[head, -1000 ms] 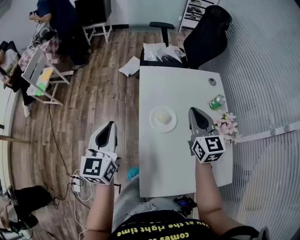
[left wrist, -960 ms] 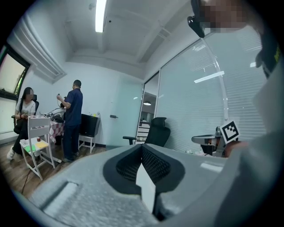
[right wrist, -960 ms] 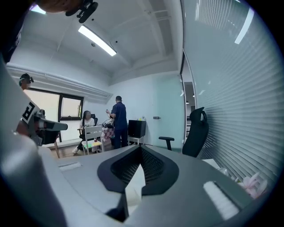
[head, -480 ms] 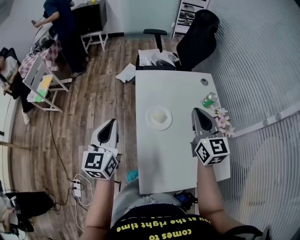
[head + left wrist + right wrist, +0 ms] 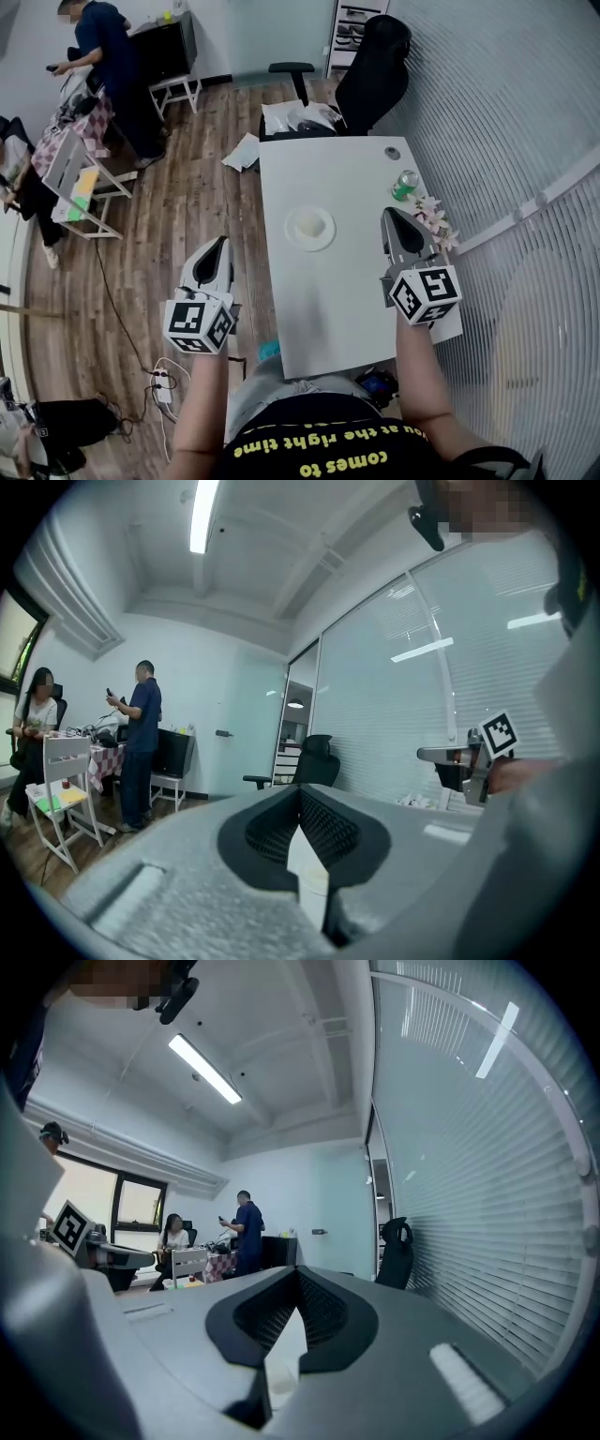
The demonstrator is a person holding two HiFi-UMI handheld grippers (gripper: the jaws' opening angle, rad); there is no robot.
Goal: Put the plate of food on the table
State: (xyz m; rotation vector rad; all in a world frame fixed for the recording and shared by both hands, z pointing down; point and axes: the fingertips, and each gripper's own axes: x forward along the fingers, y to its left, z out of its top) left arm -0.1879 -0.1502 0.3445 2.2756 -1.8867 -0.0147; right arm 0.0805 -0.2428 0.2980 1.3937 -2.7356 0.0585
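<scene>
**Plate of food (image 5: 310, 227) sits on white bench (image 5: 342, 309)**

The round white plate of food, a pale mound at its centre, lies near the middle of the smooth, rectangular bench, apart from both tools. The left gripper (image 5: 221, 247) hangs over the wood-plank floor (image 5: 178, 216) just beside the bench's left edge, its 2 tapered grey fingers clenched together on nothing. The right gripper (image 5: 391, 217), above the bench's right side, has its fingers likewise pressed together and empty, with ribbed dark pads (image 5: 323, 1312) meeting at the tips. A green can (image 5: 405, 184) and pale pink flowers (image 5: 433, 220) line the right edge. A black office chair (image 5: 370, 75) stands at the far end.
</scene>
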